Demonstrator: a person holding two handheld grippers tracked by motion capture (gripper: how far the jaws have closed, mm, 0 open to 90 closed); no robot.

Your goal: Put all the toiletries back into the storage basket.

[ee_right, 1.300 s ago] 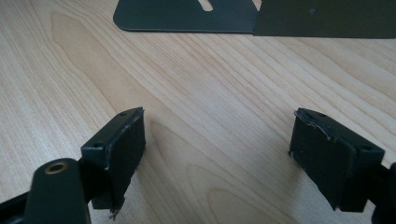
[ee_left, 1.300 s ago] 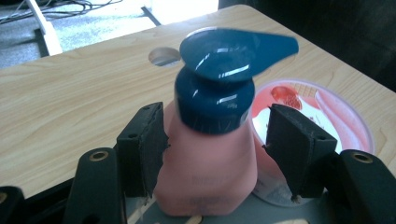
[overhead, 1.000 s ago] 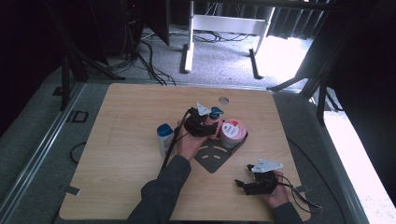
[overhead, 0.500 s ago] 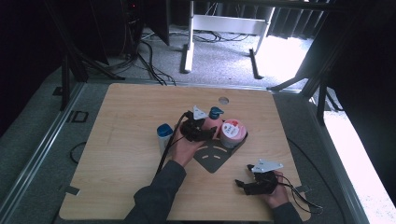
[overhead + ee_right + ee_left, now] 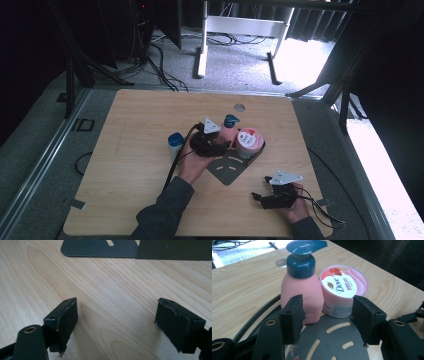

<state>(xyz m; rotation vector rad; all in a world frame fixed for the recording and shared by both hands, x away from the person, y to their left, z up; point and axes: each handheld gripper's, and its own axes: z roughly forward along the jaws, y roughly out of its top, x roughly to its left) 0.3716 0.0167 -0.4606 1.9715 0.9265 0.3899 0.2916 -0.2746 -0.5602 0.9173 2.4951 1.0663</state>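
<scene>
A pink pump bottle [image 5: 300, 290] with a dark blue pump stands on a grey slotted plate [image 5: 337, 340], touching a pink Dove tub [image 5: 343, 287] on its right. My left gripper [image 5: 327, 320] is open just short of both, with nothing between its jaws. From above, the left gripper [image 5: 221, 147] sits at the plate's left edge, beside the pink bottle [image 5: 229, 131] and the tub [image 5: 249, 141]. A white bottle with a blue cap [image 5: 175, 142] stands to the left of my left hand. My right gripper [image 5: 116, 325] is open over bare wood, near the table's front right [image 5: 260, 197].
The grey plate [image 5: 230, 169] lies mid-table, and its near edge [image 5: 100, 248] is ahead of the right gripper. A round hole [image 5: 239, 107] is in the tabletop at the back. Cables trail from both grippers. Table legs and cables lie on the floor beyond the far edge.
My left hand and gripper have shifted right, away from the blue-capped white bottle and toward the pink bottle. The right hand has not moved.
</scene>
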